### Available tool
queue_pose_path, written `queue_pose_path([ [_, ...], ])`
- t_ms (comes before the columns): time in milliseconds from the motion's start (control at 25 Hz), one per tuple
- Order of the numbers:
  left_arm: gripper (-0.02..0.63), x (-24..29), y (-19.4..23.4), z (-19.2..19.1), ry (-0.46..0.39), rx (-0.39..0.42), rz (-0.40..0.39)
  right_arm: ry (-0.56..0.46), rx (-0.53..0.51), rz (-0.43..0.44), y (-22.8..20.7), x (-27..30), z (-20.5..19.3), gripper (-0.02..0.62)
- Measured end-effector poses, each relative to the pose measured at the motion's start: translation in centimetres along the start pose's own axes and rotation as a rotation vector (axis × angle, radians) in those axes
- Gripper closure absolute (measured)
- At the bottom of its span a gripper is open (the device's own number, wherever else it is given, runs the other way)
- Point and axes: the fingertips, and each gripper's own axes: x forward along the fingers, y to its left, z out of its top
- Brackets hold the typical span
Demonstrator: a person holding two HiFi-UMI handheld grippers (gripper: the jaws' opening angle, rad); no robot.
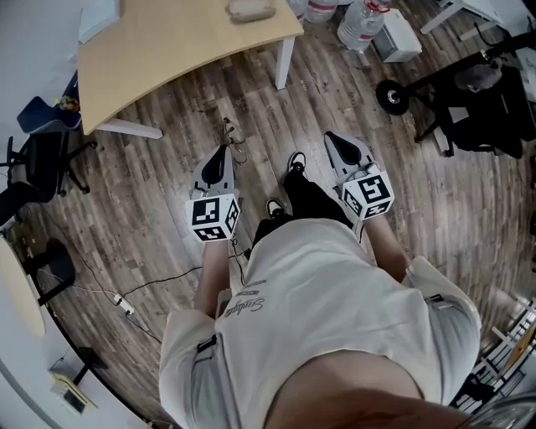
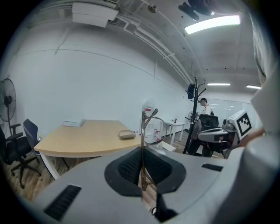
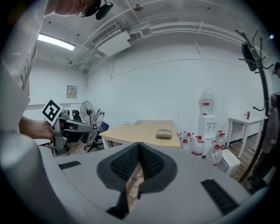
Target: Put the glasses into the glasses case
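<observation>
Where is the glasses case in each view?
Head view: glasses case at the top edge, on the table.
Left gripper view: glasses case near centre, on the table's right end.
Right gripper view: glasses case slightly right of centre, on the table.
Shared landmark: the wooden table.

left hand-held gripper point(image 2: 141, 152): clamped on glasses point(image 2: 143, 127) | right hand-held gripper point(image 3: 138, 145): jaws together

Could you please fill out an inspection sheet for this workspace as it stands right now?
Surface: wooden table, holding the case and a white box.
Job's things: glasses in the left gripper; glasses case on the table.
Clutter: water bottles on the floor.
Grippers: left gripper shut on the glasses; right gripper shut, empty.
Cables: one cable across the floor.
Surroundings: office chair, fan.
</observation>
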Motion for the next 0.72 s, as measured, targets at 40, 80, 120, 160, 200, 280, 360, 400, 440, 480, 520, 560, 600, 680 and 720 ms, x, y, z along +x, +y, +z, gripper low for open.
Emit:
queue_pose_path([
  [40, 0.586, 0.9, 0.2, 0.4, 0.002, -0.002, 0.004, -0.003, 0.004, 0.008, -0.5, 0.9, 0.2, 0.600],
  [80, 0.586, 1.8, 0.3, 0.8, 0.005, -0.002, 0.007, -0.007, 0.010, 0.016, -1.0, 1.8, 0.4, 0.600],
  [120, 0.586, 2.7, 0.4, 1.4, 0.008, -0.001, 0.010, -0.009, 0.017, 0.024, -1.6, 2.9, 0.6, 0.600],
  [160, 0.586, 3.6, 0.5, 2.1, 0.010, 0.002, 0.011, -0.012, 0.023, 0.032, -2.3, 3.9, 0.8, 0.600],
  [200, 0.586, 4.5, 0.5, 2.8, 0.010, 0.008, 0.011, -0.018, 0.027, 0.040, -2.9, 4.9, 1.0, 0.600],
  [280, 0.586, 6.6, 0.7, 4.4, 0.009, 0.033, 0.008, -0.045, 0.025, 0.059, -4.4, 7.0, 2.1, 0.600],
  [360, 0.586, 8.8, 0.8, 5.9, 0.007, 0.061, 0.008, -0.078, 0.014, 0.074, -5.9, 8.7, 3.4, 0.600],
  [400, 0.586, 10.0, 0.7, 6.6, 0.003, 0.071, 0.009, -0.088, 0.007, 0.079, -6.8, 9.4, 4.0, 0.600],
  [440, 0.586, 11.1, 0.5, 7.5, -0.005, 0.075, 0.009, -0.095, 0.000, 0.083, -7.8, 9.9, 4.3, 0.600],
  [480, 0.586, 12.2, 0.1, 8.4, -0.016, 0.076, 0.009, -0.099, -0.005, 0.086, -8.9, 10.4, 4.7, 0.600],
  [520, 0.586, 13.4, -0.2, 9.3, -0.028, 0.074, 0.008, -0.102, -0.009, 0.089, -10.1, 10.9, 4.9, 0.600],
  [560, 0.586, 14.5, -0.4, 10.2, -0.039, 0.073, 0.008, -0.103, -0.012, 0.092, -11.3, 11.5, 5.1, 0.600],
  [600, 0.586, 15.7, -0.6, 11.0, -0.047, 0.071, 0.008, -0.099, -0.014, 0.094, -12.5, 12.1, 5.1, 0.600],
  [680, 0.586, 18.0, -0.8, 12.1, -0.053, 0.069, 0.006, -0.090, -0.014, 0.094, -14.7, 13.5, 5.3, 0.600],
  [720, 0.586, 19.0, -0.9, 12.4, -0.052, 0.068, 0.005, -0.089, -0.012, 0.092, -15.8, 14.1, 5.5, 0.600],
])
